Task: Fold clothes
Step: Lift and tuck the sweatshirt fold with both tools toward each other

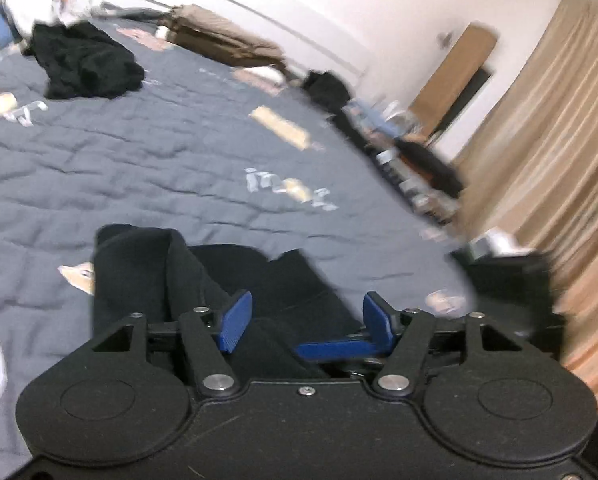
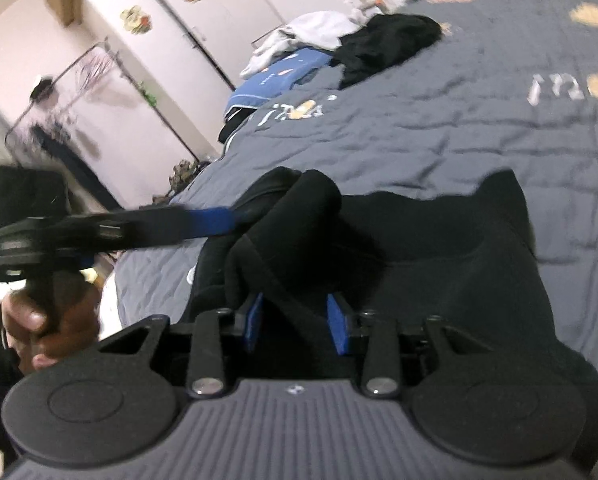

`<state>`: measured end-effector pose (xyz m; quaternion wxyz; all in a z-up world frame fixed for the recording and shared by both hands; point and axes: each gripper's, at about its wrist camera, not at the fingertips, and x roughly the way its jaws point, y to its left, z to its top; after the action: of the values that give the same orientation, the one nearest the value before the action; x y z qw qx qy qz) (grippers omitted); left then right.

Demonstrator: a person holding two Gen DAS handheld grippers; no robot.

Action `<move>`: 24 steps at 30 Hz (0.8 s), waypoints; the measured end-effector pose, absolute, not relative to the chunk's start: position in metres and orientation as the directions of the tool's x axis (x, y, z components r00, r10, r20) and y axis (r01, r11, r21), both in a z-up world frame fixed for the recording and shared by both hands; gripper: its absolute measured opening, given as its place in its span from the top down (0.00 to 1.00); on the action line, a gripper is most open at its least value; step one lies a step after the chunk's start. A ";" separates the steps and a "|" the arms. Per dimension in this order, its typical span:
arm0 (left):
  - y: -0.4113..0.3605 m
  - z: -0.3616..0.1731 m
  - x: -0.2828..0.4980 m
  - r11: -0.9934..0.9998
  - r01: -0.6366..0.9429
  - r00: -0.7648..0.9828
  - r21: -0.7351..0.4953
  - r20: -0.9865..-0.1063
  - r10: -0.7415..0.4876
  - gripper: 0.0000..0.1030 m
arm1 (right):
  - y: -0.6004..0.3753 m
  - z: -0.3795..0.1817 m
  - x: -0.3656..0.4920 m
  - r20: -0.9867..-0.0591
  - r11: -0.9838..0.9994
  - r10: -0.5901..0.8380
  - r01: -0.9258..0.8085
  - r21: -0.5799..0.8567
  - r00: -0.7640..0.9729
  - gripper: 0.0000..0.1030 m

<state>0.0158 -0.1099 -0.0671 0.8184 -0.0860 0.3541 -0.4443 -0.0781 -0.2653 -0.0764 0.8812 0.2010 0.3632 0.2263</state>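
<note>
Lying bunched at 6 o'clock on the bed (image 1: 179,152), black garment (image 2: 439,248) sits under both tools. Left hand-held gripper (image 1: 307,320) gapes wide, empty; right hand-held gripper (image 2: 295,316) half-open astride a fold, grip unclear. Judgement: pinch one layer only, lift evenly.

My bed, grey quilted printed cover (image 1: 171,160): flat black garment (image 1: 299,280) near me, crumpled black clothes heap (image 1: 85,62) (far side).

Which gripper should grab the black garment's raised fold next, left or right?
Right, likely. The right gripper has its open fingers either side of the raised fold of the black garment. The left gripper is open too, but only flat cloth shows between its fingers.
</note>
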 end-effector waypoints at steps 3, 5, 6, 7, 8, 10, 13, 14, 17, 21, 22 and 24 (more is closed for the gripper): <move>-0.123 -0.068 0.009 0.646 0.684 0.413 -0.340 -0.549 -0.727 0.39 | -0.251 -0.069 -0.081 -0.561 0.838 0.528 -0.286 0.465 0.637 0.65; -0.129 -0.072 0.005 0.668 0.692 0.440 -0.274 -0.572 -0.692 0.39 | -0.240 -0.064 -0.084 -0.574 0.853 0.515 -0.314 0.417 0.637 0.65; -0.131 -0.075 0.004 0.675 0.697 0.452 -0.240 -0.585 -0.674 0.42 | -0.234 -0.062 -0.085 -0.582 0.861 0.504 -0.324 0.392 0.638 0.65; -0.133 -0.078 0.004 0.683 0.699 0.462 -0.211 -0.596 -0.657 0.60 | -0.230 -0.061 -0.086 -0.591 0.869 0.493 -0.331 0.367 0.638 0.66; -0.132 -0.082 0.005 0.694 0.693 0.471 -0.196 -0.606 -0.641 0.70 | -0.226 -0.060 -0.086 -0.600 0.877 0.480 -0.336 0.343 0.640 0.66; -0.119 -0.089 0.011 0.699 0.671 0.454 -0.247 -0.609 -0.650 0.76 | -0.227 -0.059 -0.086 -0.609 0.881 0.474 -0.342 0.328 0.637 0.66; -0.099 -0.092 0.019 0.697 0.642 0.424 -0.319 -0.610 -0.670 0.79 | -0.245 -0.055 -0.084 -0.590 0.854 0.518 -0.332 0.401 0.619 0.62; -0.093 -0.093 0.021 0.697 0.634 0.417 -0.335 -0.611 -0.673 0.79 | -0.255 -0.053 -0.085 -0.568 0.842 0.533 -0.323 0.433 0.628 0.62; -0.078 -0.093 0.023 0.692 0.605 0.393 -0.394 -0.608 -0.690 0.79 | -0.278 -0.056 -0.086 -0.508 0.806 0.561 -0.290 0.517 0.654 0.60; -0.069 -0.093 0.022 0.688 0.599 0.379 -0.410 -0.612 -0.695 0.79 | -0.297 -0.073 -0.080 -0.467 0.745 0.596 -0.234 0.624 0.653 0.55; -0.068 -0.093 0.022 0.686 0.601 0.377 -0.410 -0.612 -0.695 0.79 | -0.296 -0.080 -0.076 -0.469 0.730 0.610 -0.222 0.647 0.639 0.53; -0.066 -0.093 0.021 0.684 0.604 0.373 -0.410 -0.613 -0.696 0.79 | -0.290 -0.094 -0.069 -0.483 0.710 0.635 -0.209 0.673 0.602 0.50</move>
<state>0.0209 -0.0658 -0.0932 0.8264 -0.0582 0.3987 -0.3932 -0.0695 -0.2900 -0.0935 0.8474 0.2881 0.3699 0.2492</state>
